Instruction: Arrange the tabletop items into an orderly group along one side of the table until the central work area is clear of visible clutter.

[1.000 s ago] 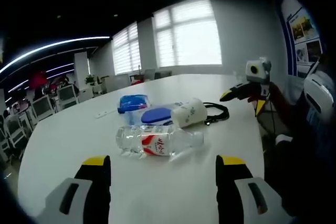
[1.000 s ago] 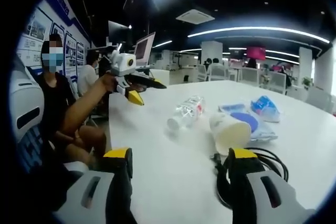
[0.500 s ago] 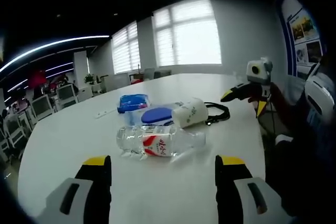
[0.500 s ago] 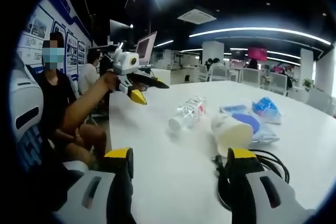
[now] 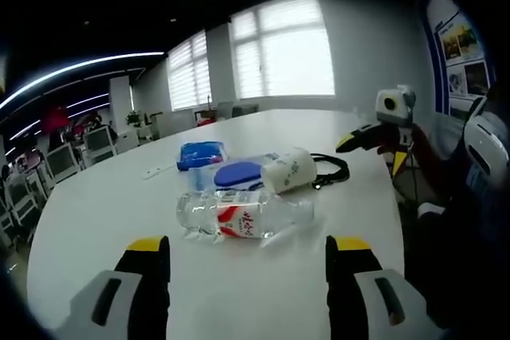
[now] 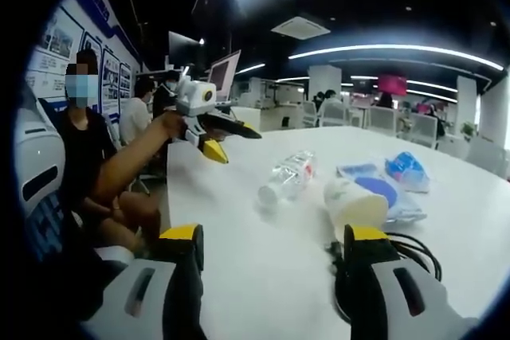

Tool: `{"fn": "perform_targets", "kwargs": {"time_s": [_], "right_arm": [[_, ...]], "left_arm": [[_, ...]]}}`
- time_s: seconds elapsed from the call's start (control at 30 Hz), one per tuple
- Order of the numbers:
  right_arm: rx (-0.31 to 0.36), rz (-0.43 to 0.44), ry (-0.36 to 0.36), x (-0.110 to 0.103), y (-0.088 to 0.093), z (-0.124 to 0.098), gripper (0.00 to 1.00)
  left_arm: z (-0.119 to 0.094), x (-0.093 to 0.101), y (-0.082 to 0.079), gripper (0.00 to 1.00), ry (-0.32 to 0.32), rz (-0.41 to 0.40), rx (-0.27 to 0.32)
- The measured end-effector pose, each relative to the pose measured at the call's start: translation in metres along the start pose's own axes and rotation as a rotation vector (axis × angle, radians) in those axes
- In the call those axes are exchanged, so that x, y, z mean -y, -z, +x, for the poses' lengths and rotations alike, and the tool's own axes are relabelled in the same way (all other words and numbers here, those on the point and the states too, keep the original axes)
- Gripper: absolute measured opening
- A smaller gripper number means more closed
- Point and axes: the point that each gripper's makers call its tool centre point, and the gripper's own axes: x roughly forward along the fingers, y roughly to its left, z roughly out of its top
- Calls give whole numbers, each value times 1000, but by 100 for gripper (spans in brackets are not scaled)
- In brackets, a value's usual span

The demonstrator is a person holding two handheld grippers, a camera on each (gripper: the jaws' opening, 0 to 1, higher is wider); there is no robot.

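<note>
We are holding the left hand-held gripper (image 5: pixel 247 256) low at the bottom of the left gripper view, its yellow-tipped jaws spread wide and grasping nothing, above the white round bench (image 5: pixel 96 212). Just beyond the jaws, at the centre of the frame, a clear plastic water bottle with a red and white label (image 5: pixel 243 214) is lying on its side. Behind it, a white paper cup (image 5: pixel 288 170) is lying tipped over, just beside a flat blue and clear plastic packet (image 5: pixel 237 174). A smaller blue wrapped packet (image 5: pixel 200 154) is sitting a little further back, to the left. A coiled black cable (image 5: pixel 331 170) is lying to the right of the cup.

In the right gripper view, we are keeping the right hand-held gripper (image 6: pixel 273 260) at the bottom of the frame, jaws likewise released and empty. The cable (image 6: pixel 414 251) is lying next to the right jaw, and the cup (image 6: pixel 354 201) is resting just beyond it. The bottle (image 6: pixel 286 180) is lying at the centre, with both packets at the right. The left hand-held gripper is showing at the upper left, held in a person's hand (image 6: pixel 167 124), off the bench.
</note>
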Motion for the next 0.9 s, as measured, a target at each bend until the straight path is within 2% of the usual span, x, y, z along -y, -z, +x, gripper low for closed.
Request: {"fn": "perform_targets", "kwargs": {"time_s": [0.9], "right_arm": [[4,-4,-6,-6,-4,12,68]], "left_arm": [[7,-4,0,78,10,-3,5]]}}
